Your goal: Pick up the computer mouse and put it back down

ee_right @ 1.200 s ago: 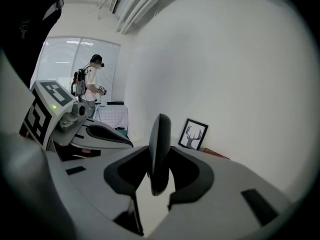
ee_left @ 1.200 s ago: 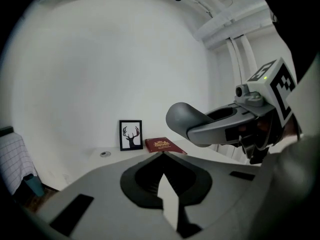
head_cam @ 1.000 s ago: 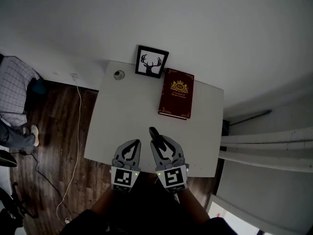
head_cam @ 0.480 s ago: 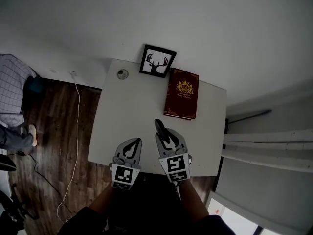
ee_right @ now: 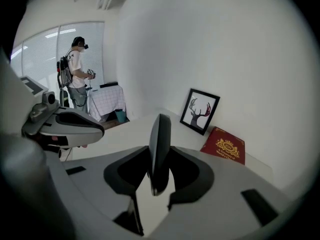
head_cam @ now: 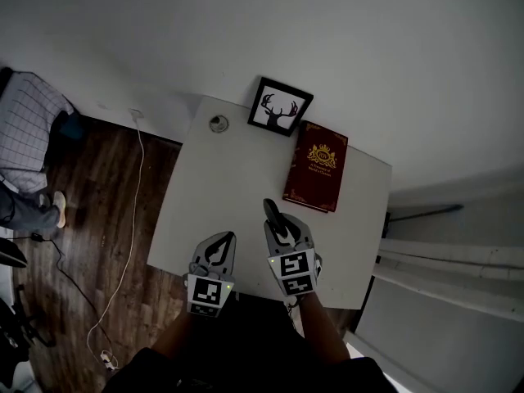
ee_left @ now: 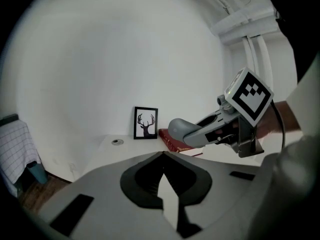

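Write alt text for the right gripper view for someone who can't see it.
The right hand-held gripper clamps a dark computer mouse on edge over a white table. Beyond are a framed deer picture and a red book; the left hand-held gripper shows at left.

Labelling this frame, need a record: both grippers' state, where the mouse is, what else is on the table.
left gripper: jaws shut, empty
right gripper: jaws shut on dark computer mouse, held on edge
mouse place: above white table, near part
also on table: black-framed deer picture, dark red book with gold crest, small round fitting
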A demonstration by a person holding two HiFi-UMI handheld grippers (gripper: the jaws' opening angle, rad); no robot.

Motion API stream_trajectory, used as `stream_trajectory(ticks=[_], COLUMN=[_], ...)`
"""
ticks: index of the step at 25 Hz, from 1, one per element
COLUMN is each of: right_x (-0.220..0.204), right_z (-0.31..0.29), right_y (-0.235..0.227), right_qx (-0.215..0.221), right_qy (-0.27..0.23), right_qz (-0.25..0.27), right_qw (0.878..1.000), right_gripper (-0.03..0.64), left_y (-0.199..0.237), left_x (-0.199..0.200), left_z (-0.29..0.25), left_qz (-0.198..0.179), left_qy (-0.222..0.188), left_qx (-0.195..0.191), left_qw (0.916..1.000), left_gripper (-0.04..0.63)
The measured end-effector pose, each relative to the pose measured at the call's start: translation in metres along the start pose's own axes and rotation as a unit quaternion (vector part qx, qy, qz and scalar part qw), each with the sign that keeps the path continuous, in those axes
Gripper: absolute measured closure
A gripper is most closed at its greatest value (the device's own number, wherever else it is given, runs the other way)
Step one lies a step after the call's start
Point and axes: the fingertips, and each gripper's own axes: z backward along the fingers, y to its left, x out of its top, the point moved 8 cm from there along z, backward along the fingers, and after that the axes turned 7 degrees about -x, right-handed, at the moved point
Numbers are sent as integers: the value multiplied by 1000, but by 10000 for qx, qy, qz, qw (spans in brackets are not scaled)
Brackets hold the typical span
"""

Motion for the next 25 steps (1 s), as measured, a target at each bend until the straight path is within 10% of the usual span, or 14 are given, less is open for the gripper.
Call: stream_trajectory(ticks=[25], right_x=[-56], right_z=[-108], right_y=[-16], right_qx=[825], right_qy=[1229], right_qz=[-1691], right_qw=[9744], right_gripper=[480], left_y=[14], left_x=[-15], left_z=[-29], left_qz=[220], left_qy=[535], left_qx=[-114], left_qw=[9983], left_gripper=[595])
